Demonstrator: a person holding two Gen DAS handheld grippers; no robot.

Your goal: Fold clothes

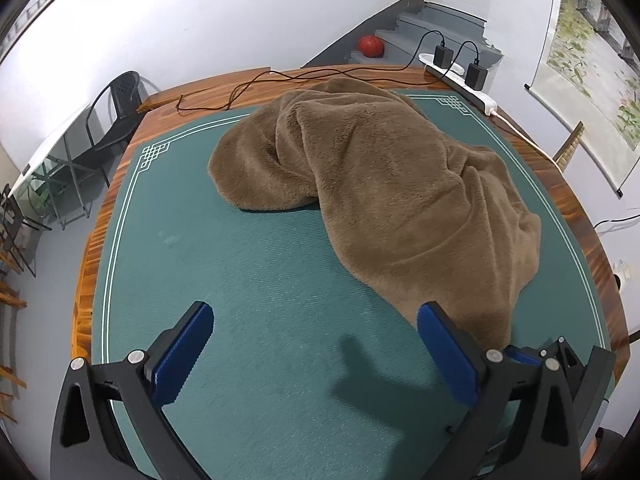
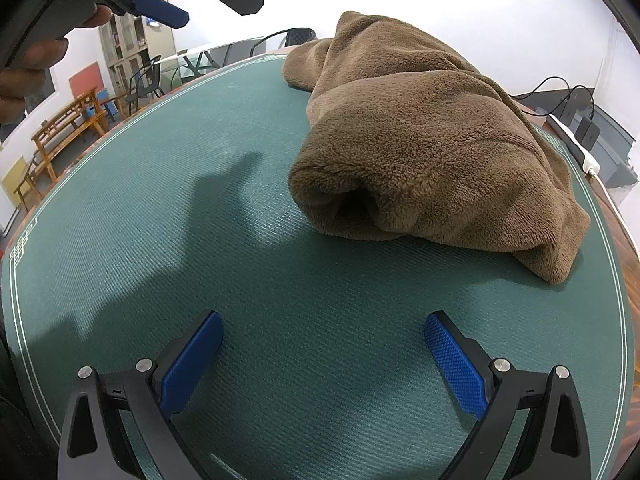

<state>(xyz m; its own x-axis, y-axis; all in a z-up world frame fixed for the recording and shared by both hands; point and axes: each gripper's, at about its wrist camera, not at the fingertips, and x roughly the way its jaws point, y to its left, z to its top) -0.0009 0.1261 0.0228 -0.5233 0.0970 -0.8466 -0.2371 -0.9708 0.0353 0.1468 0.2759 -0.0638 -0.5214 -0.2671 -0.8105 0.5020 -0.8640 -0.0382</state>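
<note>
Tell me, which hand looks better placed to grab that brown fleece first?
Probably the right. Its open tool faces the brown fleece and its near hem low over the green mat. The left tool, also open, has the fleece off to one side.

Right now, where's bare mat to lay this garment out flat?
Bare green mat runs left of the brown fleece garment to the white border, and near both open grippers. Crowded: the far edge, with power strip and cables.

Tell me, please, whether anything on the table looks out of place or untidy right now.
The brown fleece garment lies crumpled in a bunched heap on the green mat, not spread flat. Both grippers, left and right, are open and empty. Nothing looks spilled or damaged.
</note>
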